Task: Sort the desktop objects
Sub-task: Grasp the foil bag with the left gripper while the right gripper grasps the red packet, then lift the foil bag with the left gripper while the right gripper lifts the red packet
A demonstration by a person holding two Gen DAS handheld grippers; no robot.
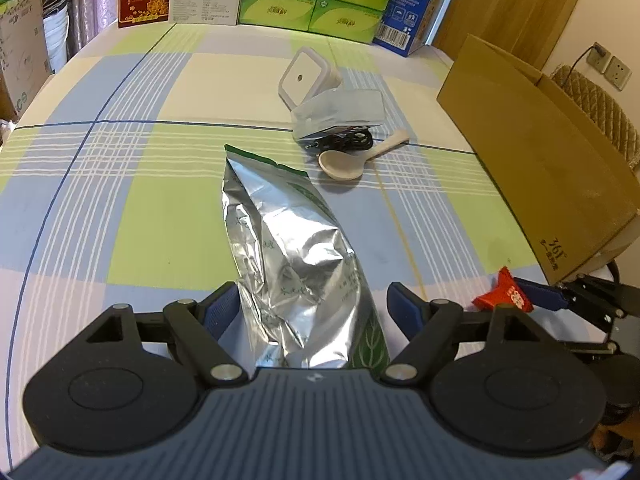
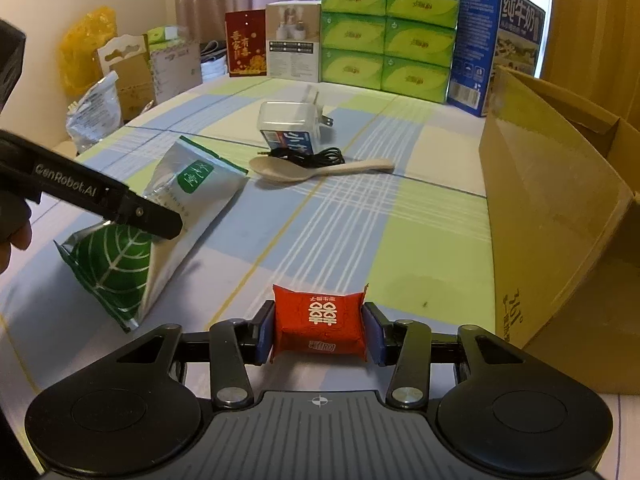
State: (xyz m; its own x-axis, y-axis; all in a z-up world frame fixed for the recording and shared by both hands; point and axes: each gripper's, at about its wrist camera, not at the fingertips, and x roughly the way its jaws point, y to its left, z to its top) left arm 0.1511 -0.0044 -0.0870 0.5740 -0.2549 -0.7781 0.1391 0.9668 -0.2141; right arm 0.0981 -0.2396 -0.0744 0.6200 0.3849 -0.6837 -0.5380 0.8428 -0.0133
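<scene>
Left gripper (image 1: 310,308): spread wide around the silver foil pouch (image 1: 288,256); the left pad touches the crumpled foil, the right pad (image 1: 404,312) stands apart from it — nothing is clamped.
Right gripper (image 2: 319,330): clenched on the red packet (image 2: 319,322), which is pinched between both blue pads and printed with white characters.
Foil pouch: seen lying on the checked tabletop (image 1: 120,200) with its green-edged top pointing away; in the right wrist view its near end, printed with a green leaf, is seen propped up off the cloth at the left gripper.
Spoon (image 2: 316,170): a beige plastic spoon, laid flat beyond the pouch, bowl to the left in the right wrist view.
Black cable (image 2: 308,156): coiled just behind the spoon, against a clear plastic box (image 2: 288,128) with a blue label.
White plug adapter (image 1: 308,76): rested just behind the clear box.
Cardboard box (image 2: 560,208): stood open at the right side of the tabletop — near the right gripper.
Back edge: green tissue packs (image 2: 388,32), a blue carton (image 2: 496,40) and a red card (image 2: 246,48) are lined up.
</scene>
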